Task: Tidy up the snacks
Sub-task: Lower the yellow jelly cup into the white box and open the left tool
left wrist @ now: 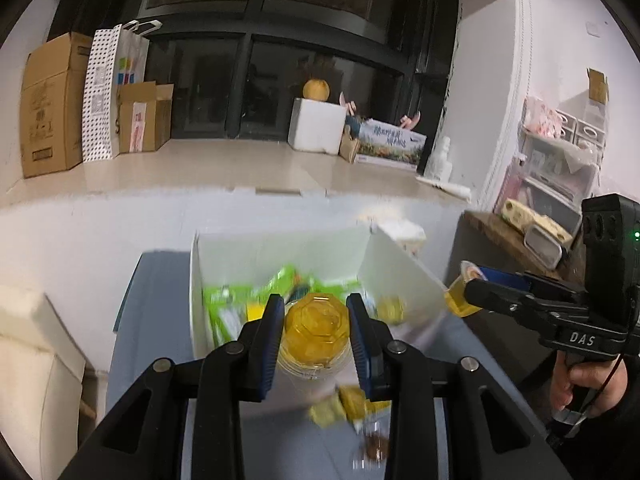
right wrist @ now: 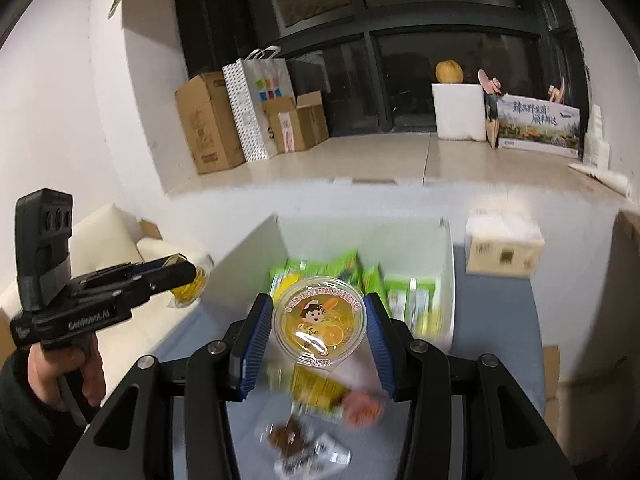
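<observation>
Left gripper point(left wrist: 316, 332) clamped on a yellow jelly cup point(left wrist: 317, 330) shown bottom-first, held above the blue worktop point(left wrist: 280, 440) just before the white box point(left wrist: 276, 248) of green snack packets point(left wrist: 232, 300). Right gripper point(right wrist: 318, 330) closed likewise on a second jelly cup point(right wrist: 319, 322), cartoon lid facing the camera, also lifted clear of the worktop near the box's open side. Loose wrapped snacks point(right wrist: 308, 440) blurred on the worktop beneath both cups.

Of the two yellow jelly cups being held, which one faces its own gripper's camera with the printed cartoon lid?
The yellow jelly cup in the right gripper; its cartoon lid faces the camera. The left gripper's cup shows its faceted clear bottom instead.
</observation>
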A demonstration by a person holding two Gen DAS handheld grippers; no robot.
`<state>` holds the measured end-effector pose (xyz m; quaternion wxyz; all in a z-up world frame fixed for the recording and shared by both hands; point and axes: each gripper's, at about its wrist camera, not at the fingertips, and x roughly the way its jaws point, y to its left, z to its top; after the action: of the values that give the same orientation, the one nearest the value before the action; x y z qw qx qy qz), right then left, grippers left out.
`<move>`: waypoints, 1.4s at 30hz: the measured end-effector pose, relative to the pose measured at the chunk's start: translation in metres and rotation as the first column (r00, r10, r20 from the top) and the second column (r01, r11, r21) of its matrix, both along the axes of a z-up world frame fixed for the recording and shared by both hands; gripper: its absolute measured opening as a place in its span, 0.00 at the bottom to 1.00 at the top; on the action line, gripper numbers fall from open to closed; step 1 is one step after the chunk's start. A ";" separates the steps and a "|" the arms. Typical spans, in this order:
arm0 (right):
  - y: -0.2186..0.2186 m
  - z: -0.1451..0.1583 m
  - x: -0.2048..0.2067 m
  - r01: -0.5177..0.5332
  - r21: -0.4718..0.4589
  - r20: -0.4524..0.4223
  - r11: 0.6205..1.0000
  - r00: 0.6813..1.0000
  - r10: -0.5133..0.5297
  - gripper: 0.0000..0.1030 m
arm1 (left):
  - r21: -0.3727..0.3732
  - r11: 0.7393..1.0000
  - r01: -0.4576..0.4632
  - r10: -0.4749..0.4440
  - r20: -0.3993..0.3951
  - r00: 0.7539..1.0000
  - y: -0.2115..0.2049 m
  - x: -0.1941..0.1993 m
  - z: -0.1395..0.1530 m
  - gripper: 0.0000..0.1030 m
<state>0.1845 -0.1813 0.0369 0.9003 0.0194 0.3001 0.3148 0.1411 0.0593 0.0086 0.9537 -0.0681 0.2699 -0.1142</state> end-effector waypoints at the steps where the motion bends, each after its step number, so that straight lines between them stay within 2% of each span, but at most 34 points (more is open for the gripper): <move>1: 0.003 0.002 0.012 0.004 -0.003 -0.008 1.000 1.000 -0.004 0.49 | 0.012 1.000 -0.003 0.003 -0.004 1.000 -0.001 0.012 0.003 0.34; 6: 0.011 -0.011 0.059 0.021 -0.022 -0.076 1.000 0.997 -0.023 0.49 | 0.050 0.999 -0.019 0.022 -0.054 0.998 0.000 0.055 -0.003 0.35; 8: 0.013 -0.020 0.074 0.029 -0.034 -0.109 0.999 0.993 -0.033 0.49 | 0.050 0.999 -0.021 0.026 -0.098 0.995 0.001 0.068 -0.013 0.35; 9: 0.014 -0.024 0.078 0.032 -0.039 -0.126 0.999 0.991 -0.037 0.50 | 0.048 0.999 -0.023 0.029 -0.119 0.992 0.001 0.073 -0.018 0.39; 10: 0.014 -0.028 0.083 0.044 -0.046 -0.142 0.998 0.989 -0.050 0.51 | 0.052 0.998 -0.034 0.041 -0.129 0.991 0.001 0.074 -0.021 0.49; 11: 0.014 -0.032 0.087 0.066 -0.057 -0.161 0.996 0.984 -0.074 0.63 | 0.064 0.997 -0.050 0.059 -0.143 0.988 0.002 0.076 -0.025 0.82; 12: 0.011 -0.033 0.088 0.082 -0.051 -0.165 0.995 0.982 -0.089 0.87 | 0.070 0.996 -0.063 0.072 -0.137 0.988 0.002 0.075 -0.027 1.00; 13: 0.009 -0.033 0.088 0.091 -0.040 -0.160 0.995 0.982 -0.096 0.94 | 0.076 0.994 -0.077 0.085 -0.116 0.990 0.002 0.071 -0.028 1.00; 18: 0.000 -0.024 0.084 0.106 -0.026 -0.131 0.994 0.985 -0.109 0.95 | 0.073 0.994 -0.081 0.090 -0.124 0.988 0.004 0.072 -0.028 1.00; 20: -0.002 -0.018 0.081 0.105 -0.018 -0.113 0.994 0.988 -0.107 1.00 | 0.076 0.994 -0.083 0.092 -0.117 0.989 0.003 0.071 -0.026 1.00; 24: -0.001 -0.013 0.075 0.101 -0.033 -0.093 0.994 0.990 -0.104 1.00 | 0.085 0.993 -0.079 0.089 -0.112 0.990 0.001 0.066 -0.022 1.00; 29: -0.008 -0.013 0.038 0.062 -0.004 -0.061 0.998 0.996 -0.062 1.00 | 0.085 0.994 -0.070 0.078 -0.094 0.993 0.000 0.037 -0.023 1.00; 34: -0.028 -0.041 -0.017 0.044 0.029 -0.106 0.999 0.994 -0.041 1.00 | 0.046 0.998 -0.031 0.036 -0.112 0.993 -0.007 -0.031 -0.049 1.00; 37: -0.038 -0.075 -0.052 0.092 -0.014 -0.142 0.996 0.986 -0.093 1.00 | 0.019 0.998 -0.051 0.053 -0.128 0.990 -0.008 -0.061 -0.071 1.00; 39: -0.043 -0.095 -0.063 0.099 -0.026 -0.182 0.995 0.978 -0.102 1.00 | -0.014 0.999 -0.047 0.044 -0.154 0.987 -0.009 -0.076 -0.090 1.00; 42: -0.046 -0.114 -0.062 0.083 -0.027 -0.235 0.996 0.968 -0.087 1.00 | -0.011 0.999 -0.042 0.039 -0.192 0.981 -0.010 -0.083 -0.104 1.00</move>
<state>0.1224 -0.2275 -0.0773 0.8709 0.0617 0.4066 0.2690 0.0577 0.0491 -0.0957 0.9249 -0.0913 0.3581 -0.0896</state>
